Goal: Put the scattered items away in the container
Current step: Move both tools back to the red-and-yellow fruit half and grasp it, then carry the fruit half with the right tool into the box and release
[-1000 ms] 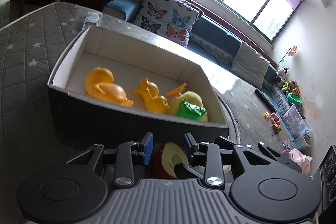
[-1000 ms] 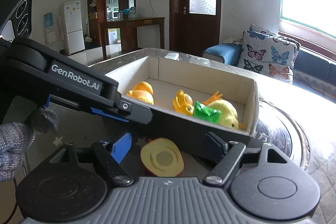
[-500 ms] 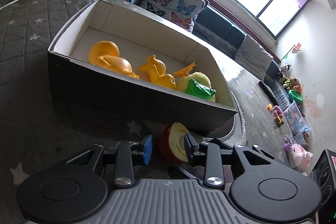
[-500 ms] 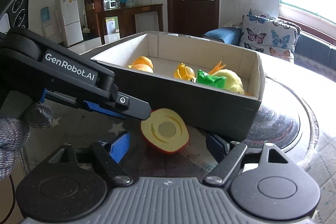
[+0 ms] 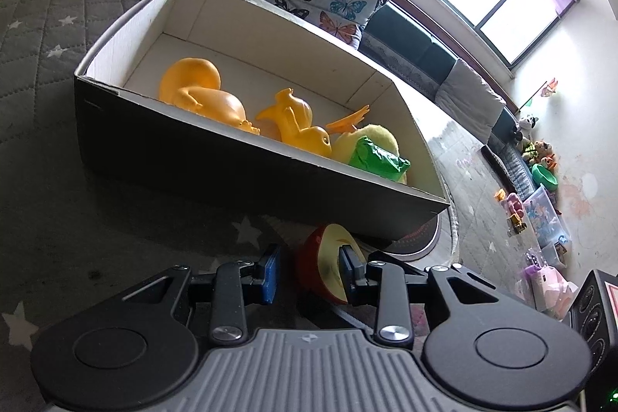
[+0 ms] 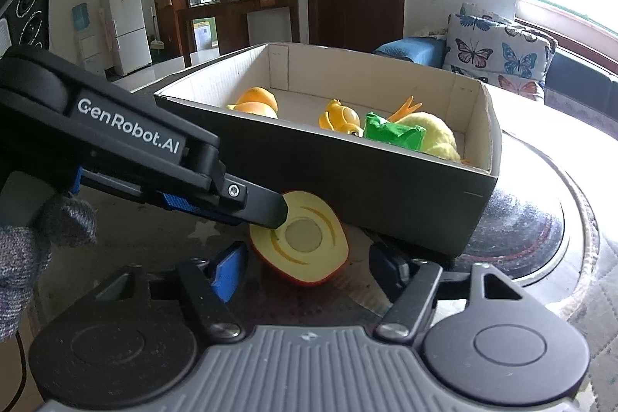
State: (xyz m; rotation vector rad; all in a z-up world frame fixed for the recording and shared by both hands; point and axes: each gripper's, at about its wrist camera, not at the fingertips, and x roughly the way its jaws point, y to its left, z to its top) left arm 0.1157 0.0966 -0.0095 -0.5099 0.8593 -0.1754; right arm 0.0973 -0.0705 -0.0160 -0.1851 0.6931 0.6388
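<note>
One open cardboard box [image 5: 247, 165] fills the centre of both views, dark outside, pale inside. It holds four toys: two orange plastic animals [image 5: 201, 99] [image 5: 297, 122], one yellow plush [image 5: 370, 138] at the box's right end, and one green wrapper [image 5: 378, 159] lying on the plush. In the right wrist view the same four appear along the near wall [image 6: 255, 103] [image 6: 340, 116] [image 6: 436, 138] [image 6: 390, 132].

One toy apple half [image 6: 299, 244], red skin and cream cut face, lies outside the box on the table [image 5: 34, 37], just before the near wall, lower centre of both frames.

Left gripper [image 5: 309, 271]: tongs apart around the apple half [image 5: 328, 265]; the right-hand pad touches the cut face, the blue left-hand pad [image 5: 269, 273] stands off from the red skin. In the right wrist view one black finger [image 6: 266, 211] overlaps the cut face's upper left edge.

Right gripper [image 6: 305, 265]: tongs wide apart, flanking the apple half without contact.

The box's near wall closes the space directly behind the apple. A bare strip of table remains at lower left in the left wrist view; a dark round inset [image 6: 533, 230] lies at right.
</note>
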